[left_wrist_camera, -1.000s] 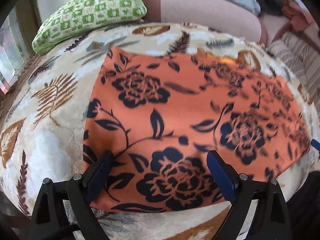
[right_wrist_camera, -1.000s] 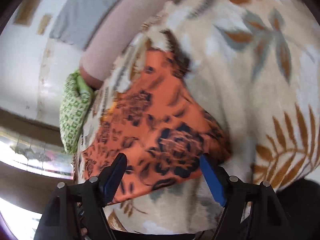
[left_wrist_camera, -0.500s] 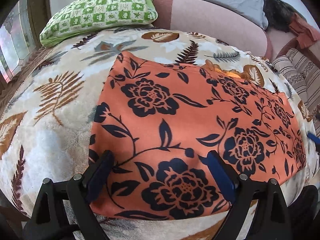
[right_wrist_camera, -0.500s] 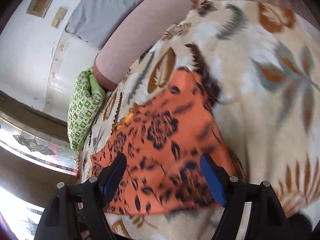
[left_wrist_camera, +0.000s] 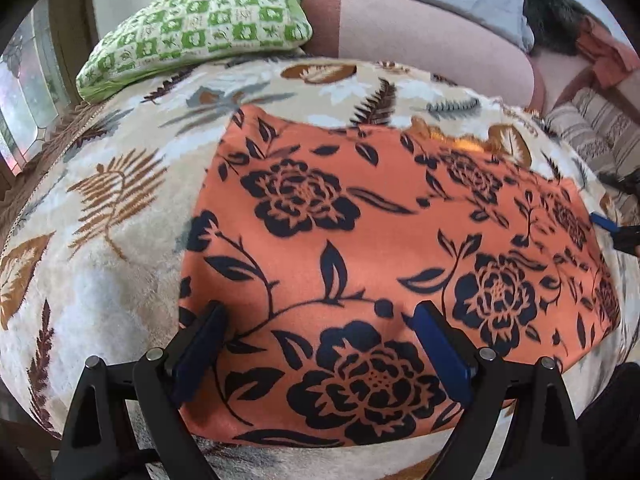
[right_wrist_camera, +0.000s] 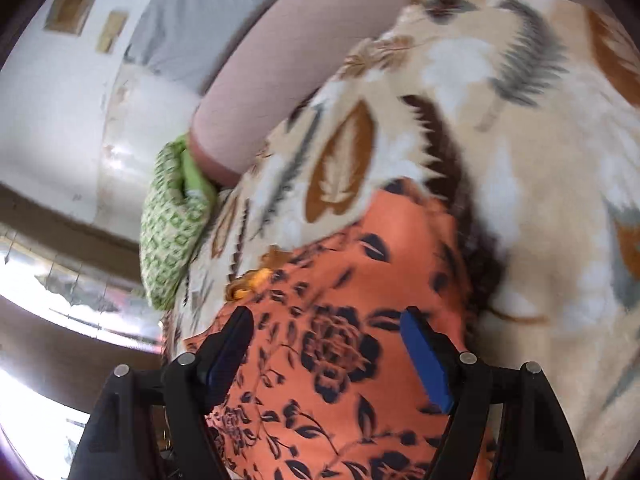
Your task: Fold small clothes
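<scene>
Thin, limp orange floral garment (left_wrist_camera: 384, 248) filling mid-frame on the leaf-print blanket (left_wrist_camera: 100, 272) (likely slippery), best pinched at corners; left gripper (left_wrist_camera: 320, 344) and right gripper (right_wrist_camera: 324, 344) both wide, empty.

No readable text or labels

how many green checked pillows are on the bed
1. The green checked pillow lies at the far left corner of the leaf-print blanket, against the pink bolster, beyond the orange floral garment. Others may lie outside the view.
</scene>
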`<state>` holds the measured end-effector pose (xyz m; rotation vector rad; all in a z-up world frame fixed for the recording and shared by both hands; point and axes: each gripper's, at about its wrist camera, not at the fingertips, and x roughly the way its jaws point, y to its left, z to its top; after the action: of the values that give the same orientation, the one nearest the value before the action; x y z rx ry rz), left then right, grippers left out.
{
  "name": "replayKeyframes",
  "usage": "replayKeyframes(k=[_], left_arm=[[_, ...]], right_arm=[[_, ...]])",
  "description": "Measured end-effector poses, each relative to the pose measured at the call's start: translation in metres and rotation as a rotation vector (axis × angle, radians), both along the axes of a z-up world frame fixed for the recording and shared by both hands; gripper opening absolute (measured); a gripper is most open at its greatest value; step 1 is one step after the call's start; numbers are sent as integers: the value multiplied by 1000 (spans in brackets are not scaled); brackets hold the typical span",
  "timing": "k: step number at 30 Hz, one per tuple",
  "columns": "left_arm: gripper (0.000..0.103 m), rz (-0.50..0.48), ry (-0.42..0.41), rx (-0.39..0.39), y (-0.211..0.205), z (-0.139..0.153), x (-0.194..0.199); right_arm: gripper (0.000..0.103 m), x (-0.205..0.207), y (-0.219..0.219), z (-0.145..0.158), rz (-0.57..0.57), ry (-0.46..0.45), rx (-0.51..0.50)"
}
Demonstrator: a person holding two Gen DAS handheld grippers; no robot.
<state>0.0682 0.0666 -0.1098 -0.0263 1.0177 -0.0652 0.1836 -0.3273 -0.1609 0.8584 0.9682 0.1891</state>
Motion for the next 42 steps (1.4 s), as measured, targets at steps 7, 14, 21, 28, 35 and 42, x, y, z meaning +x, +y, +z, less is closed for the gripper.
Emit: replayKeyframes(k=[7, 14, 21, 28, 35, 42], left_arm=[[94, 26, -4, -15, 10, 12, -4], [94, 40, -30, -11, 17, 25, -16], [94, 63, -41, -62, 23, 28, -25], [94, 45, -65, -29, 14, 49, -38], [94, 56, -94, 7, 14, 67, -46], [94, 58, -94, 13, 12, 70, -50]], right_arm=[[79, 18, -7, 0, -56, -23, 7], [77, 38, -17, -26, -84, 36, 28], [77, -39, 26, 18, 4, -3, -35], [79, -101, 62, -14, 37, 70, -75], [77, -114, 73, 30, 88, -34, -165], [81, -106, 67, -6, 38, 76, -141]])
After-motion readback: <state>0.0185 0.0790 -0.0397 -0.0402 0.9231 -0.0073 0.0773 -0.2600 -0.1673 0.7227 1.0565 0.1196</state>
